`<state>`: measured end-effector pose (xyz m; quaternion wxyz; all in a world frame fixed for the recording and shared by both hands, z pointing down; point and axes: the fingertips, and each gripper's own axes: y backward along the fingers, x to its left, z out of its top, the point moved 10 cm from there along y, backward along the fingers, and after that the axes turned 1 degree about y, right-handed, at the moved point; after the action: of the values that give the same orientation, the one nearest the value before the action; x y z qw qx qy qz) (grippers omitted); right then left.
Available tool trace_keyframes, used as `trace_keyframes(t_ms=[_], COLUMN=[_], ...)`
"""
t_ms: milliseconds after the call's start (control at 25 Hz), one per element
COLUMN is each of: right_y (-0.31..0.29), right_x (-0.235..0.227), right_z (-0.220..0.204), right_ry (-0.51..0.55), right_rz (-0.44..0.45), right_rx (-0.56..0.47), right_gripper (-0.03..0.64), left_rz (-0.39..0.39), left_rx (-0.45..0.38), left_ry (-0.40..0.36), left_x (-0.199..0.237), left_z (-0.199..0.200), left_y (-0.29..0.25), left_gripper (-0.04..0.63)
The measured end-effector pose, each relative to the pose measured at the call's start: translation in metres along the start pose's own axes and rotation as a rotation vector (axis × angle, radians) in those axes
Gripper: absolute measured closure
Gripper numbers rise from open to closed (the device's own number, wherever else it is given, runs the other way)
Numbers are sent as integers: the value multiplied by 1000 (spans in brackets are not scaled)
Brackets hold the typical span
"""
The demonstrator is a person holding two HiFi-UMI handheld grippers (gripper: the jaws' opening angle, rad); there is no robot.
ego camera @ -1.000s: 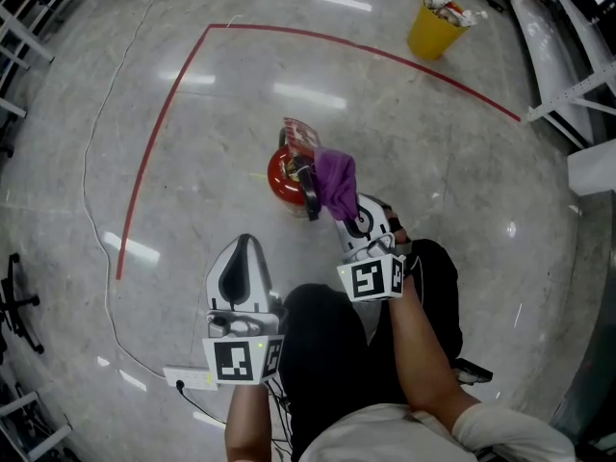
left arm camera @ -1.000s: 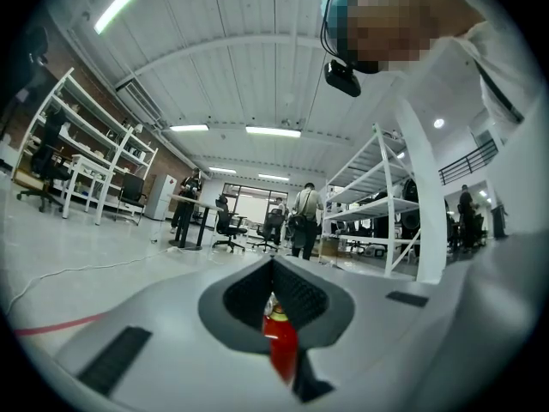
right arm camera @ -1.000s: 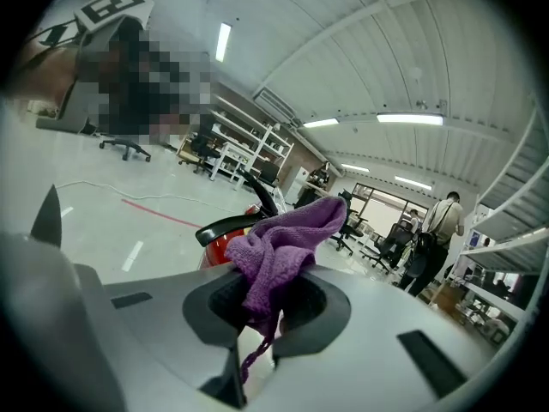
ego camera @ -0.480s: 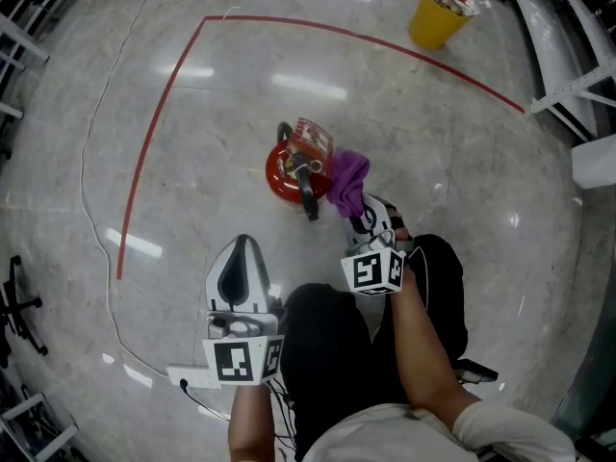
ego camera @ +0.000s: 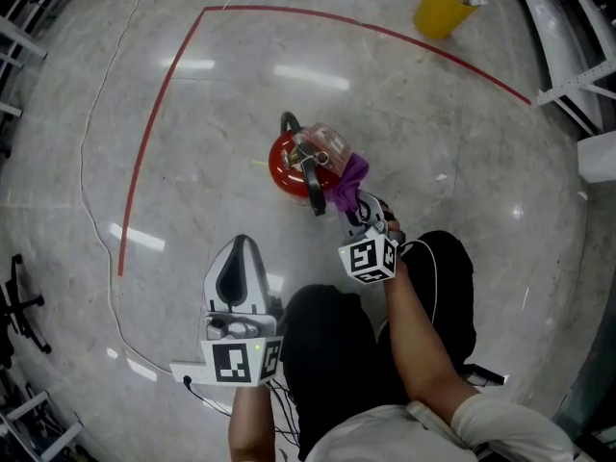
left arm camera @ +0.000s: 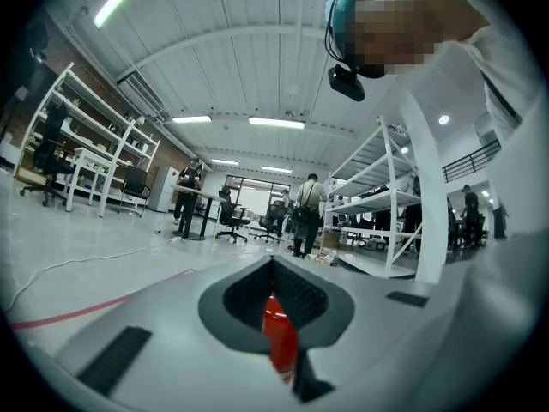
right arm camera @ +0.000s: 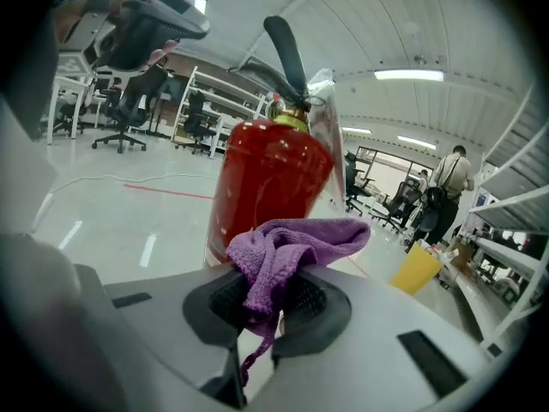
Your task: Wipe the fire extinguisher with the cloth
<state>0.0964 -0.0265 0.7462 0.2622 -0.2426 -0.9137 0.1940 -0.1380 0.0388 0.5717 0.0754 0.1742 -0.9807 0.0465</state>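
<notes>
The red fire extinguisher (ego camera: 292, 165) stands upright on the floor, with a black handle (ego camera: 313, 189) and a clear plastic tag (ego camera: 325, 144) on top. My right gripper (ego camera: 353, 204) is shut on the purple cloth (ego camera: 347, 180), which lies against the extinguisher's right side. In the right gripper view the cloth (right arm camera: 292, 245) bunches out of the right gripper (right arm camera: 260, 307) just in front of the red cylinder (right arm camera: 270, 187). My left gripper (ego camera: 241, 243) hangs back, low and to the left, shut and empty. In the left gripper view only a red sliver (left arm camera: 280, 343) shows past the left gripper (left arm camera: 276, 303).
A yellow waste bin (ego camera: 441, 6) stands at the far right. A red floor line (ego camera: 154, 114) curves round the extinguisher and a white cable (ego camera: 91, 210) runs on the left. White racking (ego camera: 577, 56) lines the right edge. The person's dark knees (ego camera: 327, 325) are just below the grippers.
My right gripper has carried the cloth down from the extinguisher's top to its right side. The left gripper has stayed put.
</notes>
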Motion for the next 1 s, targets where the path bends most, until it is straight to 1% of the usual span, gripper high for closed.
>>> trace_keyframes(t_ms=[240,440,680,760,880,1000], right_y=[-26,-42,-60,-65,-69,-57], right_x=[19,30,54,60,61,49], right_z=[-33,-52,-76,-82,-86,-84], right_ry=[-68,-120,-156,-157,-160,-222], right_rz=[47,69,171,188,180,121], right_rx=[62,102,198,218,232,225], right_gripper=[568,568,568,568,568,568], left_rz=[0,13,24,22,22,27], left_rx=[8,6,8,9,10,11], left_ry=[6,6,5,3,-2,-4], left_x=[4,8,10,10,12,14], left_z=[-5,-6,-9,-10,-12,-12], left_y=[4,11,14,14,13,13], left_gripper=[591,591,591,591,591,591])
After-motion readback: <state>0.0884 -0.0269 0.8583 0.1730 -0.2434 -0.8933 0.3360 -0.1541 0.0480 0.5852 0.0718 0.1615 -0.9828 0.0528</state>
